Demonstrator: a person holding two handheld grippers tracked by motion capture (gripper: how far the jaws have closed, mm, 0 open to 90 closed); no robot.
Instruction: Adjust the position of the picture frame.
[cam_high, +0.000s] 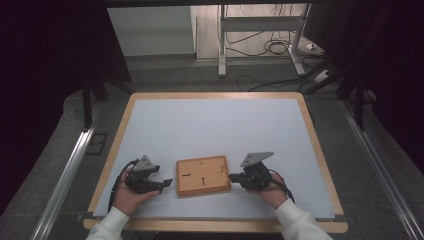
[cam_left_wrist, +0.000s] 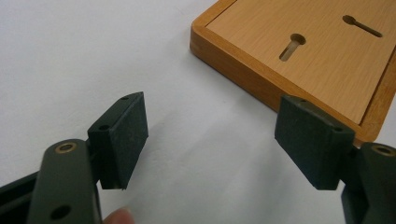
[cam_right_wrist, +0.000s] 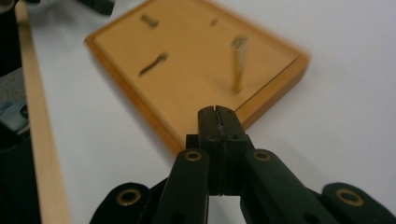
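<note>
The wooden board (cam_high: 203, 175) lies flat near the table's (cam_high: 210, 125) front edge, between both tools. Left gripper (cam_high: 161, 185) sits just beside its left edge, jaws wide apart, nothing between them. Right gripper (cam_high: 233, 177) is at the board's right edge, jaws pressed together, empty.

Even overhead light, dark surroundings
The table (cam_high: 165, 125) is bright; the wooden board (cam_right_wrist: 196, 70) smears with motion blur in the right gripper view.

I see the table (cam_high: 320, 150) with its pale sheet (cam_high: 215, 130); the wooden board (cam_high: 203, 175) lies flat toward six o'clock
</note>
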